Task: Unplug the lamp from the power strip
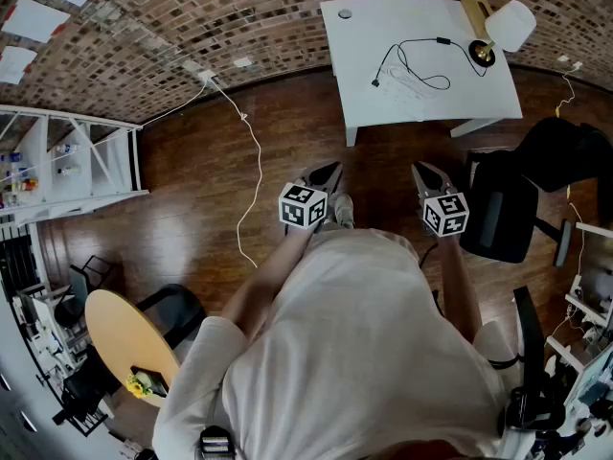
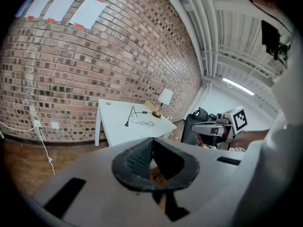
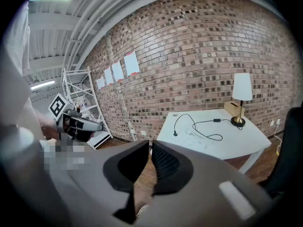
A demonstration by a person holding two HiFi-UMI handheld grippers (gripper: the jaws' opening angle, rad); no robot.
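Observation:
A white table [image 1: 421,103] stands against the brick wall, well ahead of me. On its right end is the lamp [image 1: 508,27], with a white shade and a brass base. Its black cord [image 1: 421,65] loops over the tabletop to a plug end [image 1: 375,82] that lies loose. Something pale and white [image 1: 410,84] lies beside the loop; I cannot tell what it is. My left gripper [image 1: 327,174] and right gripper [image 1: 427,172] hover side by side over the wooden floor, short of the table, both shut and empty. The right gripper view also shows the lamp [image 3: 242,91] and cord [image 3: 203,126].
A black office chair [image 1: 503,209] stands just right of my right gripper. White shelving [image 1: 77,161] is at the left. A white cable [image 1: 251,151] runs from a wall outlet [image 1: 206,73] across the floor. A round wooden table [image 1: 124,338] is at lower left.

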